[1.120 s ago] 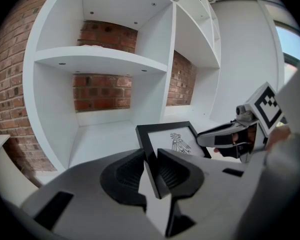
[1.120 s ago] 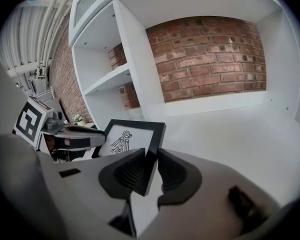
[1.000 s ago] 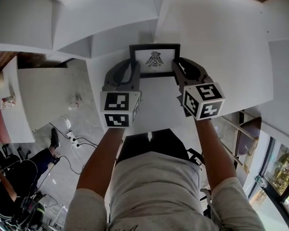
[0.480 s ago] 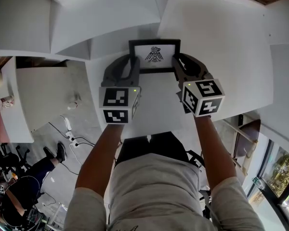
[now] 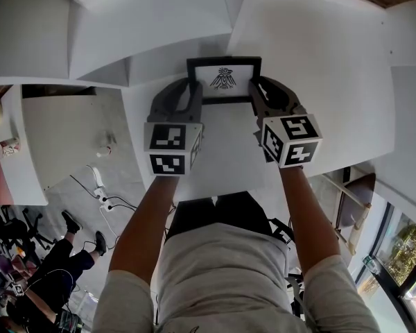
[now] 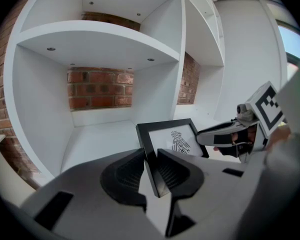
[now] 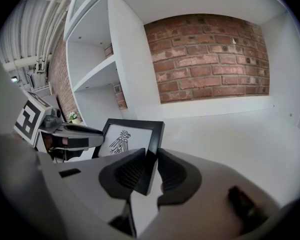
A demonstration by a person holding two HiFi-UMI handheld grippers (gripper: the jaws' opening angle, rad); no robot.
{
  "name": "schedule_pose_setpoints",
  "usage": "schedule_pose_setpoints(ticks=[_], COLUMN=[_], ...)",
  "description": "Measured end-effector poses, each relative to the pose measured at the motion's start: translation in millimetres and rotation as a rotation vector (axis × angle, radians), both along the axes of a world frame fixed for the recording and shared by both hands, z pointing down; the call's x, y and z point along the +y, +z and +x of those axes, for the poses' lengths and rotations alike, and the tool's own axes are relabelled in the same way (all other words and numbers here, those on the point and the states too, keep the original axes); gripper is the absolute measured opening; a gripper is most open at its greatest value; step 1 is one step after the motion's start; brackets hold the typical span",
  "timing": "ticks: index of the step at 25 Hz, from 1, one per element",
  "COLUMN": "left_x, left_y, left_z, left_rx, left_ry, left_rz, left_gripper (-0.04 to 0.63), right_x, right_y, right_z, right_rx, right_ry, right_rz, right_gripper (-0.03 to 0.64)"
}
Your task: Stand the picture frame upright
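Between the left tongs (image 6: pixel 150 155) sits the left edge of the picture frame (image 6: pixel 173 140), pinched firmly; the right tongs (image 7: pixel 151 155) clamp the opposite edge. I hold the frame over the white shelf (image 5: pixel 225 151), leaning back slightly, bird print towards me. I cannot tell whether its bottom edge bears on the shelf. If I release too early it may topple backward, and letting go one side first could twist it. Compared with a second ago, the frame and both tongs sit slightly farther back, with the grips unchanged
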State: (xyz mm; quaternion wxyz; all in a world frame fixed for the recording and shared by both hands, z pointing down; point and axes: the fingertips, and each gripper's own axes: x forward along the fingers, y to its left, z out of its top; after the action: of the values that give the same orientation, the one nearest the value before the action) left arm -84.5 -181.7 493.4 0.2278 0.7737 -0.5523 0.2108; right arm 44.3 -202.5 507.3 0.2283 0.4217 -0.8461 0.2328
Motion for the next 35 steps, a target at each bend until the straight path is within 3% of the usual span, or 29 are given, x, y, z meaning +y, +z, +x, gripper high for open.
schedule_pose_setpoints(ticks=[35], left_x=[-17], left_y=[24], left_z=[-14], left_rx=[-0.047], left_ry=[-0.036], left_rz=[-0.013], left_gripper=[0.067], right_x=[-20], right_y=[21], right_z=[-10], right_rx=[0.014], right_ry=[0.038], right_rz=[-0.001], right_gripper=[0.074])
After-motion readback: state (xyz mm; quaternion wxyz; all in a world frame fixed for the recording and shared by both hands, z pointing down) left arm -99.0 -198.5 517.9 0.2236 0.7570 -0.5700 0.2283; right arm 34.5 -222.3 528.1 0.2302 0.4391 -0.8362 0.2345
